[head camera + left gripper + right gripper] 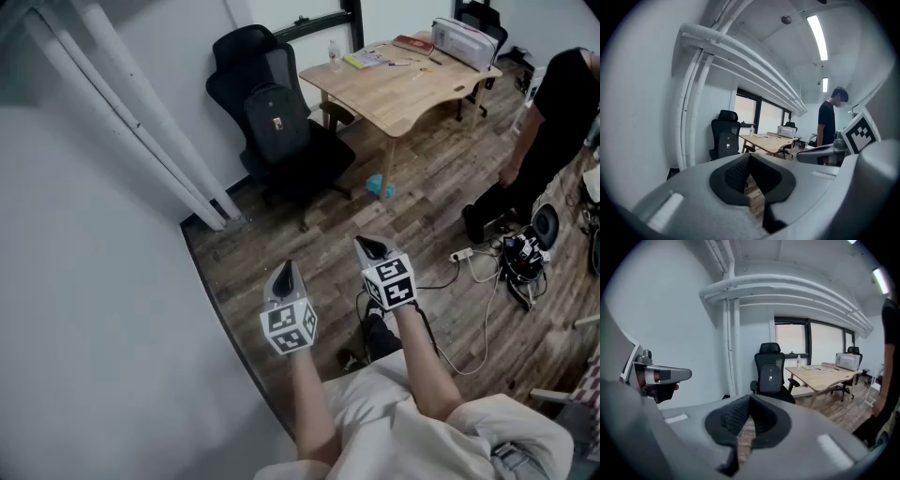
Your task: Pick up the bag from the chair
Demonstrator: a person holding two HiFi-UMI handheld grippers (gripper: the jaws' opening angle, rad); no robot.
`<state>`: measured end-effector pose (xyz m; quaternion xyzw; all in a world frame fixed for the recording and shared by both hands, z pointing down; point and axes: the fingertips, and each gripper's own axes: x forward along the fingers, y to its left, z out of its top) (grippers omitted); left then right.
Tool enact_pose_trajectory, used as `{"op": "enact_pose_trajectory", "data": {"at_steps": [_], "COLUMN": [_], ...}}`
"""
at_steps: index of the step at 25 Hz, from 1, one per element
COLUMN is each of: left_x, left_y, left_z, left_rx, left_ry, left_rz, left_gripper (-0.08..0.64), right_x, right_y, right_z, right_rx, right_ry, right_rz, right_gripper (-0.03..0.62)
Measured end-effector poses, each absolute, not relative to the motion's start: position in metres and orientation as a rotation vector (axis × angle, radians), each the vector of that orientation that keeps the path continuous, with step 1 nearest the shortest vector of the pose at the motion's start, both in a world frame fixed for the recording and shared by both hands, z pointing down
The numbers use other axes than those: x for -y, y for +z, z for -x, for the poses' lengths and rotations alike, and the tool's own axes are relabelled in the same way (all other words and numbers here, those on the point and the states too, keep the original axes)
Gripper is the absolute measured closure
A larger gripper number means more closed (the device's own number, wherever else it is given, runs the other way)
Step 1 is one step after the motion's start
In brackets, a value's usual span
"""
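A black backpack [277, 123] stands upright on the seat of a black office chair [246, 58] by the white wall, well ahead of both grippers. The same bag [727, 144] shows small in the left gripper view, and the bag [770, 378] sits at mid-frame in the right gripper view. My left gripper [287, 269] and right gripper [369, 247] hang side by side over the wooden floor, both shut with nothing between their jaws. In its own view the left gripper [751, 158] points toward the chair, as does the right gripper [750, 399].
A light wooden desk [403, 89] with papers, a bottle and a box stands right of the chair. A person in black [553, 131] stands at the right near cables and a power strip [459, 254]. White pipes [141, 127] run along the wall. A blue object [380, 187] lies under the desk.
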<state>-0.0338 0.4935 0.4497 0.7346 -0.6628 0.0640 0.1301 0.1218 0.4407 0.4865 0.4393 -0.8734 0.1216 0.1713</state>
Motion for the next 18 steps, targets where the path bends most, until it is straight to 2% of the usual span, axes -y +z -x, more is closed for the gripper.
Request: {"op": "enact_pose_trajectory", "data": {"at_steps": [10, 18], "left_x": [-0.499, -0.472], "left_y": [0.451, 0.444], "left_z": [0.008, -0.010], "left_rx": [1.878, 1.925], "left_ry": [0.169, 0.205], "left_rz": [-2.155, -2.151], "left_gripper": [0.552, 0.552], "right_x": [-0.456, -0.419], "right_y": [0.467, 0.462], "right_z": [-0.131, -0.165], "right_rx": [2.514, 2.635], "right_ry": [0.290, 0.442], "right_rz": [-1.232, -1.258], "right_gripper": [0.592, 0.592]}}
